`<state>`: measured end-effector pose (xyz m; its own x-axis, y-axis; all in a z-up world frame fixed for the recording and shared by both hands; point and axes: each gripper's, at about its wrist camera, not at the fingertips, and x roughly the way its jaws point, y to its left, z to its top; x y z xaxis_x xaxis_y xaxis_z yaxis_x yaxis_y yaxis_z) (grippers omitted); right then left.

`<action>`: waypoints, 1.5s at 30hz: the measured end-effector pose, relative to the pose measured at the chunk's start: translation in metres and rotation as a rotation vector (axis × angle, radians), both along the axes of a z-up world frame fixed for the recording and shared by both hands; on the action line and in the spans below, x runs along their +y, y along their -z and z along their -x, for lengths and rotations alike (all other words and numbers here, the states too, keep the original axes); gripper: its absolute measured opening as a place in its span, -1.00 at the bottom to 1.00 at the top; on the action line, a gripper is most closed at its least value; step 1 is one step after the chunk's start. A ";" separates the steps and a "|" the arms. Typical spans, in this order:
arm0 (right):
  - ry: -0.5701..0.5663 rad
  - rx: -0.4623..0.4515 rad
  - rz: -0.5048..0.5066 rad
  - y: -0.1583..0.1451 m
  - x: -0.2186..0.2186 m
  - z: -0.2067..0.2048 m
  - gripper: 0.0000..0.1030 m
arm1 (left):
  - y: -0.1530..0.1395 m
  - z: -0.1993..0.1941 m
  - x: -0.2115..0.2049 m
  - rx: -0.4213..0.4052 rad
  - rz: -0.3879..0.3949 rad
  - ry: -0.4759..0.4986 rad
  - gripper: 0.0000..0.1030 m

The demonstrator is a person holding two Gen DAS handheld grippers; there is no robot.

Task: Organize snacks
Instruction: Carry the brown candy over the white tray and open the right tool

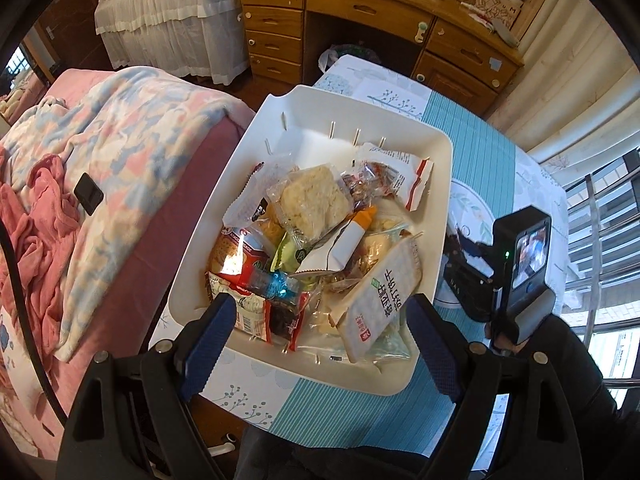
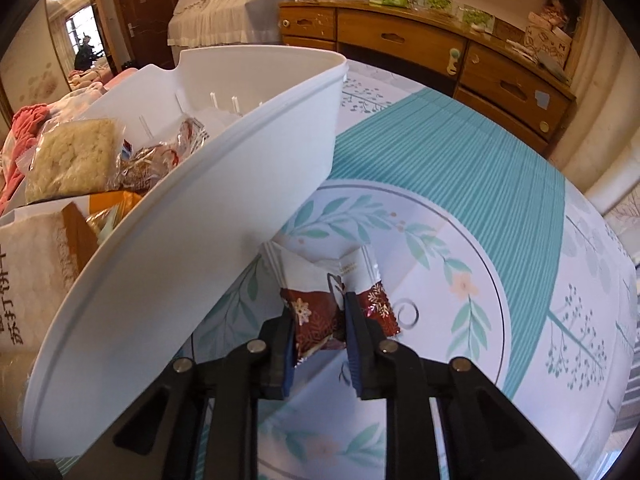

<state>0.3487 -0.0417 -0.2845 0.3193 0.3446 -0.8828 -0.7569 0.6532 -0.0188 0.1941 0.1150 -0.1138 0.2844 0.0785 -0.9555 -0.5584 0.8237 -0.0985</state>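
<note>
The right gripper (image 2: pixel 318 322) is pinched on a small dark red snack packet (image 2: pixel 320 312) lying on the flowered tablecloth (image 2: pixel 460 240), just ahead of its fingers and right beside the outer wall of the white basket (image 2: pixel 200 220), which rises close on its left. The packet's long axis seems to run away from the gripper: the red snowflake end sits between the pads, the pale end points forward toward the basket's foot. I cannot tell whether it is off the cloth yet.

The left gripper (image 1: pixel 320 336) hangs spread and empty above the near rim of the basket (image 1: pixel 192 280), the heap of wrapped snacks (image 1: pixel 316 240) just beyond its tips.

So this looks like the pick-up of a stray packet. Next, I judge, it must lift clear of the high wall, cross leftward over the rim and let go above the pile, without nudging the basket.
</note>
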 end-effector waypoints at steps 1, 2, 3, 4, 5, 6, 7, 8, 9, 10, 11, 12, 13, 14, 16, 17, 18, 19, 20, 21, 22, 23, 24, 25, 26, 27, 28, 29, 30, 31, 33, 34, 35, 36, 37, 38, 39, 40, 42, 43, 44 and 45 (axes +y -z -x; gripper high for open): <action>0.013 0.001 0.016 -0.001 -0.001 0.002 -0.62 | -0.001 0.001 0.001 -0.004 0.007 0.000 0.67; 0.027 0.000 0.034 -0.001 -0.002 0.004 -0.62 | -0.001 0.001 0.001 -0.007 0.014 0.002 0.67; 0.043 0.003 0.049 -0.002 -0.004 0.005 -0.62 | 0.000 0.001 0.002 -0.008 0.024 0.005 0.67; 0.058 0.009 0.060 -0.002 -0.005 0.006 -0.64 | 0.000 0.001 0.003 -0.006 0.036 0.010 0.67; 0.073 0.015 0.068 -0.003 -0.008 0.008 -0.64 | 0.001 0.000 0.004 -0.004 0.047 0.017 0.67; 0.092 0.021 0.071 -0.005 -0.010 0.010 -0.65 | 0.002 -0.001 0.004 -0.002 0.058 0.028 0.67; 0.109 0.026 0.064 -0.008 -0.013 0.012 -0.66 | 0.003 -0.002 0.005 -0.001 0.065 0.036 0.67; 0.122 0.029 0.057 -0.011 -0.016 0.014 -0.66 | 0.005 -0.004 0.005 0.000 0.076 0.051 0.67; 0.145 0.030 0.058 -0.014 -0.019 0.017 -0.67 | 0.007 -0.006 0.005 0.001 0.086 0.064 0.67; 0.156 0.030 0.061 -0.016 -0.020 0.019 -0.68 | 0.008 -0.008 0.006 0.002 0.098 0.080 0.67; 0.176 0.033 0.070 -0.018 -0.022 0.022 -0.68 | 0.010 -0.010 0.006 0.000 0.113 0.099 0.67; 0.202 0.039 0.076 -0.021 -0.025 0.024 -0.69 | 0.010 -0.012 0.007 -0.004 0.125 0.117 0.67; 0.231 0.047 0.076 -0.025 -0.027 0.027 -0.71 | 0.010 -0.015 0.007 -0.009 0.137 0.138 0.67; 0.257 0.054 0.072 -0.028 -0.029 0.030 -0.73 | 0.009 -0.017 0.008 -0.016 0.148 0.162 0.67; 0.311 0.058 0.063 -0.037 -0.032 0.036 -0.73 | 0.005 -0.022 0.012 -0.036 0.165 0.203 0.67; 0.332 0.057 0.061 -0.041 -0.032 0.040 -0.73 | 0.002 -0.025 0.014 -0.053 0.168 0.226 0.67; 0.357 0.053 0.060 -0.047 -0.032 0.045 -0.73 | -0.001 -0.028 0.016 -0.066 0.171 0.246 0.67; 0.372 0.048 0.059 -0.050 -0.032 0.049 -0.74 | -0.005 -0.031 0.019 -0.080 0.175 0.270 0.67; 0.391 0.041 0.058 -0.054 -0.032 0.054 -0.74 | -0.009 -0.034 0.022 -0.094 0.178 0.294 0.67; 0.415 0.034 0.059 -0.059 -0.032 0.057 -0.74 | -0.012 -0.036 0.025 -0.107 0.178 0.313 0.67; 0.442 0.024 0.060 -0.063 -0.031 0.061 -0.74 | -0.016 -0.038 0.029 -0.122 0.180 0.335 0.67; 0.468 0.016 0.059 -0.068 -0.031 0.064 -0.74 | -0.019 -0.039 0.032 -0.133 0.181 0.357 0.67; 0.494 0.009 0.054 -0.073 -0.030 0.067 -0.74 | -0.022 -0.039 0.035 -0.142 0.183 0.379 0.67; 0.519 0.000 0.048 -0.079 -0.028 0.068 -0.74 | -0.024 -0.039 0.038 -0.149 0.185 0.395 0.67; 0.545 -0.009 0.038 -0.084 -0.026 0.073 -0.74 | -0.026 -0.038 0.042 -0.157 0.187 0.416 0.67; 0.565 -0.017 0.026 -0.090 -0.024 0.077 -0.74 | -0.027 -0.038 0.044 -0.162 0.189 0.431 0.67; 0.578 -0.023 0.017 -0.094 -0.022 0.079 -0.74 | -0.028 -0.037 0.048 -0.167 0.191 0.446 0.67; 0.594 -0.034 0.004 -0.099 -0.019 0.084 -0.74 | -0.030 -0.035 0.052 -0.173 0.191 0.460 0.67; 0.602 -0.041 -0.005 -0.103 -0.016 0.088 -0.74 | -0.032 -0.033 0.055 -0.180 0.189 0.471 0.67; 0.610 -0.052 -0.015 -0.108 -0.012 0.093 -0.74 | -0.033 -0.031 0.059 -0.189 0.187 0.481 0.67; 0.618 -0.069 -0.042 -0.116 -0.004 0.102 -0.73 | -0.037 -0.027 0.066 -0.205 0.184 0.500 0.67; 0.621 -0.073 -0.058 -0.120 0.000 0.106 -0.73 | -0.038 -0.024 0.069 -0.210 0.183 0.505 0.67; 0.623 -0.074 -0.078 -0.123 0.005 0.112 -0.73 | -0.039 -0.021 0.073 -0.216 0.184 0.510 0.67; 0.623 -0.071 -0.094 -0.125 0.009 0.116 -0.73 | -0.041 -0.018 0.076 -0.220 0.185 0.514 0.67; 0.621 -0.068 -0.104 -0.126 0.013 0.118 -0.73 | -0.041 -0.015 0.078 -0.223 0.185 0.515 0.67; 0.617 -0.066 -0.116 -0.127 0.017 0.122 -0.73 | -0.043 -0.011 0.081 -0.229 0.184 0.517 0.67; 0.611 -0.060 -0.130 -0.129 0.023 0.127 -0.73 | -0.044 -0.008 0.083 -0.234 0.183 0.518 0.67; 0.606 -0.057 -0.138 -0.130 0.027 0.131 -0.73 | -0.045 -0.004 0.085 -0.241 0.181 0.519 0.67; 0.592 -0.046 -0.166 -0.132 0.035 0.139 -0.73 | -0.048 0.005 0.090 -0.254 0.179 0.516 0.67; 0.583 -0.038 -0.181 -0.132 0.039 0.143 -0.73 | -0.048 0.008 0.091 -0.258 0.180 0.514 0.67; 0.575 -0.032 -0.194 -0.132 0.043 0.146 -0.73 | -0.048 0.013 0.093 -0.261 0.183 0.510 0.67; 0.567 -0.029 -0.207 -0.133 0.047 0.150 -0.72 | -0.048 0.018 0.094 -0.262 0.186 0.509 0.67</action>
<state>0.1987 0.0050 -0.1511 0.5265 0.2773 -0.8037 -0.2911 0.9470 0.1360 0.1762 0.2086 -0.0659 0.4705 -0.2911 -0.8330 -0.0360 0.9369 -0.3478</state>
